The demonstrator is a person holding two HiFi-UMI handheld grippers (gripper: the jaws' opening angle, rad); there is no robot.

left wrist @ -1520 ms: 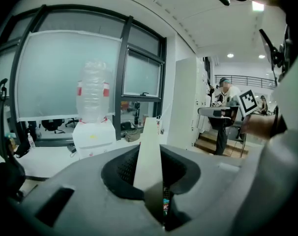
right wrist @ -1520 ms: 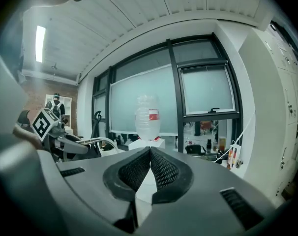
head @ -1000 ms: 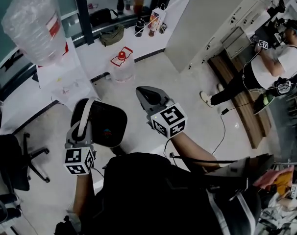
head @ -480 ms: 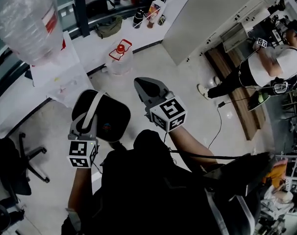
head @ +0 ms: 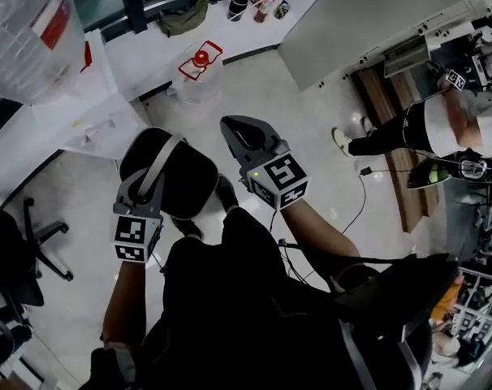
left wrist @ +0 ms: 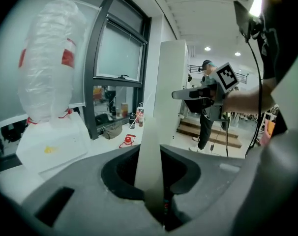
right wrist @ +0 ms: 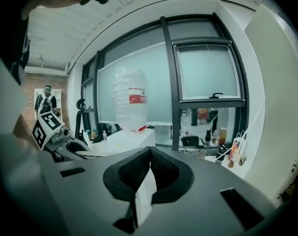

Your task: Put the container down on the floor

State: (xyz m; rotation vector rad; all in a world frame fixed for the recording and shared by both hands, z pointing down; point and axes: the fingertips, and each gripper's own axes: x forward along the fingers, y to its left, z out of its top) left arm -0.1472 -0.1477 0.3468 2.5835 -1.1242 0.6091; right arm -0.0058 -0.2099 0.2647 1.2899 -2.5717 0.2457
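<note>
Both grippers have slid slightly up the head view since a second ago, and the wearer's dark leg and shoe (head: 226,195) are now showing beneath them. The left gripper (head: 146,189) is clamping its partly closed jaws on the pale handle (head: 163,159) of the black container (head: 185,189). The container is hanging over the pale floor (head: 254,80), just in front of the shoe and near a white dispenser cabinet (head: 75,108) that is carrying an upturned water bottle (head: 23,31). The right gripper (head: 230,128) is hovering just beside the container, its jaws pressing together at the tips with nothing between them. A red-capped jug (head: 200,65) is standing on the floor beyond, and another person (head: 441,128) is standing at right.
</note>
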